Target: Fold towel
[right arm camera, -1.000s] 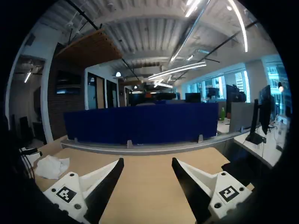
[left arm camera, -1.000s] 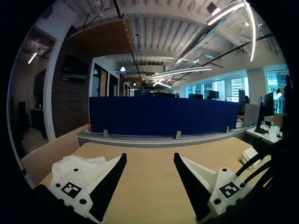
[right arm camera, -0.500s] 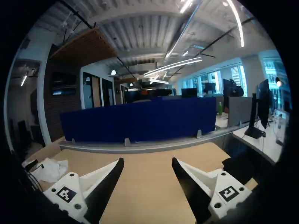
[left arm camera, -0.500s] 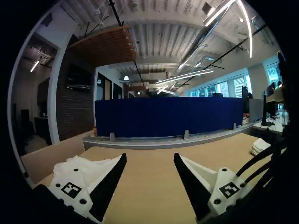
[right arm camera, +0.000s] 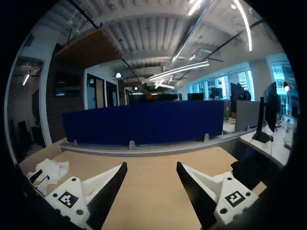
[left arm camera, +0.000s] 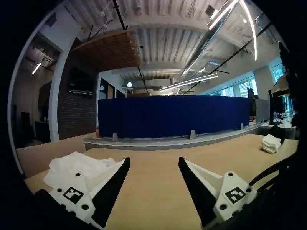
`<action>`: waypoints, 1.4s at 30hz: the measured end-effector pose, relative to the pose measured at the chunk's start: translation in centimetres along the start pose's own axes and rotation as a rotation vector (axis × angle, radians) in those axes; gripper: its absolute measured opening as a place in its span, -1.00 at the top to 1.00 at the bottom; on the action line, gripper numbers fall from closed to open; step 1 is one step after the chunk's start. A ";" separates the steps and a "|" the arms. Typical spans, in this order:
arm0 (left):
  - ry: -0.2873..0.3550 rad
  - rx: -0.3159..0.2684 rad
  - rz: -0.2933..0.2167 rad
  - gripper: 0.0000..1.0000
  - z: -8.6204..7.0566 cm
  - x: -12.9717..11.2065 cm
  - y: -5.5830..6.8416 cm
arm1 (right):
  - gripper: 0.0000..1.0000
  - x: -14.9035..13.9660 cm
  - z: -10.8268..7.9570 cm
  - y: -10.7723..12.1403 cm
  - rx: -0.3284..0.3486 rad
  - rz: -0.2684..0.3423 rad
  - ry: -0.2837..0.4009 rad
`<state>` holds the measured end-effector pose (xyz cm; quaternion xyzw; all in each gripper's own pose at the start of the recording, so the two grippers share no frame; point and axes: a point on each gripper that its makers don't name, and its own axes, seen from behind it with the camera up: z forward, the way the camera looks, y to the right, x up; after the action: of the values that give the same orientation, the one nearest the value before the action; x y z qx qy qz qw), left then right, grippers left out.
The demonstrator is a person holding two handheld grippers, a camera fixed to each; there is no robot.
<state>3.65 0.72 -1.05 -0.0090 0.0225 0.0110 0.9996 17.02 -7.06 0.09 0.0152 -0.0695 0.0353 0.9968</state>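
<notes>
In the left gripper view, a crumpled white towel (left arm camera: 75,165) is seen lying on the counter (left arm camera: 218,153) near its left edge, partly hidden behind the left finger of the left gripper (left arm camera: 153,158). The left gripper is held wide apart above the counter, with nothing between its fingers. A blue partition (left arm camera: 172,117) is set along the far edge of the counter. A small folded stack of white cloths (left arm camera: 271,143) is located at the right edge of the counter, well apart from the towel. In the right gripper view, the crumpled white towel is found at the left edge of the counter, just beyond the left finger of the right gripper (right arm camera: 151,163). The right gripper is likewise spread wide and nothing is held; bare counter is seen between its fingers. The blue partition is seen along the far edge, and a monitor (right arm camera: 268,111) is seen on a separate desk to the right.
</notes>
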 end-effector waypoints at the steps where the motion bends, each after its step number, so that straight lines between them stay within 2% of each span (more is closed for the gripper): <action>1: -0.001 0.001 -0.005 -0.87 0.1 -0.3 -0.1 | -0.99 -0.1 0.1 0.0 0.000 0.000 0.000; 6: -0.003 0.003 -0.028 -0.87 0.3 -1.5 -0.4 | -0.99 -0.3 0.3 -0.4 0.005 0.001 0.001; 12: -0.014 0.003 -0.014 -0.87 0.5 -2.5 -0.4 | -0.99 -0.3 0.4 -0.7 0.010 -0.009 0.001; 18: -0.024 0.004 -0.028 -0.87 0.7 -3.4 -0.8 | -0.99 -0.4 0.4 -1.1 0.013 -0.007 0.002; 30: -0.043 0.005 -0.025 -0.87 1.0 -3.6 -0.4 | -0.99 -0.2 0.2 -1.0 0.022 0.000 0.010; 42: -0.045 0.005 -0.022 -0.92 0.9 -3.7 -0.3 | -0.99 2.4 -0.8 0.7 0.020 0.003 0.087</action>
<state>0.02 0.37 0.02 -0.0067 -0.0001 -0.0001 1.0000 19.43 -6.22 -0.35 0.0235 -0.0257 0.0384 0.9987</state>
